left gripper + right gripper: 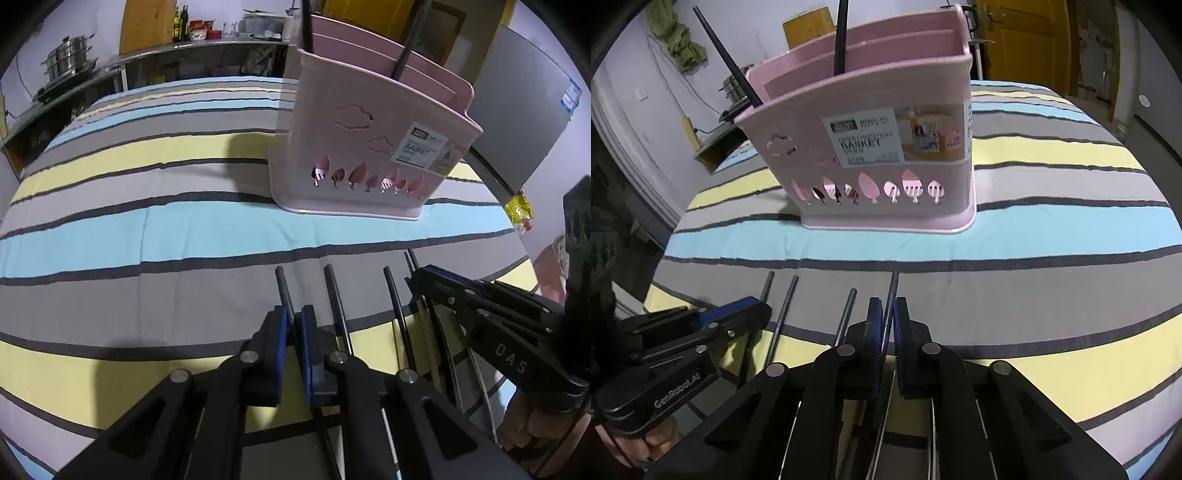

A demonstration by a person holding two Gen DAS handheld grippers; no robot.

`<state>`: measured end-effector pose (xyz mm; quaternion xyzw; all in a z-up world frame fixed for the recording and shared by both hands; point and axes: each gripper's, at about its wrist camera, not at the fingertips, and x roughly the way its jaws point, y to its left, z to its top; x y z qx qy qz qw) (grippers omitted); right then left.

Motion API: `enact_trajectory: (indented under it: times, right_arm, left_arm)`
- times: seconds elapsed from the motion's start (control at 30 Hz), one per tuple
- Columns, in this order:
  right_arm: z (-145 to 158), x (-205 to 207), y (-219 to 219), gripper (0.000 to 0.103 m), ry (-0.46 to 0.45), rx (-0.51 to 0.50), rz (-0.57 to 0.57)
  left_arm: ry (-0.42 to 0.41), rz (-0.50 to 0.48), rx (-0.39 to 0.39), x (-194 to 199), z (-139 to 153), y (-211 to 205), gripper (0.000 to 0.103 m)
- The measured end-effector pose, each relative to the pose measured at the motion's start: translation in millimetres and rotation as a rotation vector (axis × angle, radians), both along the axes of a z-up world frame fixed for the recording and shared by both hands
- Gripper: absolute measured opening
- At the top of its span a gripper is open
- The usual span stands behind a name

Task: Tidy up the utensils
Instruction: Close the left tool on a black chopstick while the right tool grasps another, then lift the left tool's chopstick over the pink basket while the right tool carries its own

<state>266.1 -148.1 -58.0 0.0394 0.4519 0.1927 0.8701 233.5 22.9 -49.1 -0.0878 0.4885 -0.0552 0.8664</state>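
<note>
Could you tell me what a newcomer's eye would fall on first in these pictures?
Probably the pink basket, standing on the striped cloth with two dark chopsticks poking out of it. Nearer the cameras, a row of dark chopsticks lies on the cloth, and the left tongs and right tongs are each shut on one.

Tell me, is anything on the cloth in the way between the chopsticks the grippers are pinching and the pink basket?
Nothing visible is. Both the left gripper and the right gripper are shut on a black chopstick, and only bare striped tablecloth lies between them and the pink chopstick basket, which already holds two chopsticks.
</note>
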Motion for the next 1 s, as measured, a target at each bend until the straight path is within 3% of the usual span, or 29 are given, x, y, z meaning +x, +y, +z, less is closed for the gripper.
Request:
enact_trajectory:
  times: [0.23, 0.77, 1.0]
  right_arm:
    - [29, -7, -6, 0.005, -0.059, 0.045, 0.007]
    - [124, -27, -12, 0.004, -0.281, 0.107, 0.02]
    - [150, -37, -17, 0.004, -0.352, 0.112, 0.021]
  left_arm:
    - [-0.041, -0.004, -0.024, -5, 23, 8, 0.007]
    - [-0.253, -0.03, -0.013, -16, 123, 16, 0.005]
    - [-0.328, -0.036, -0.001, -19, 155, 18, 0.005]
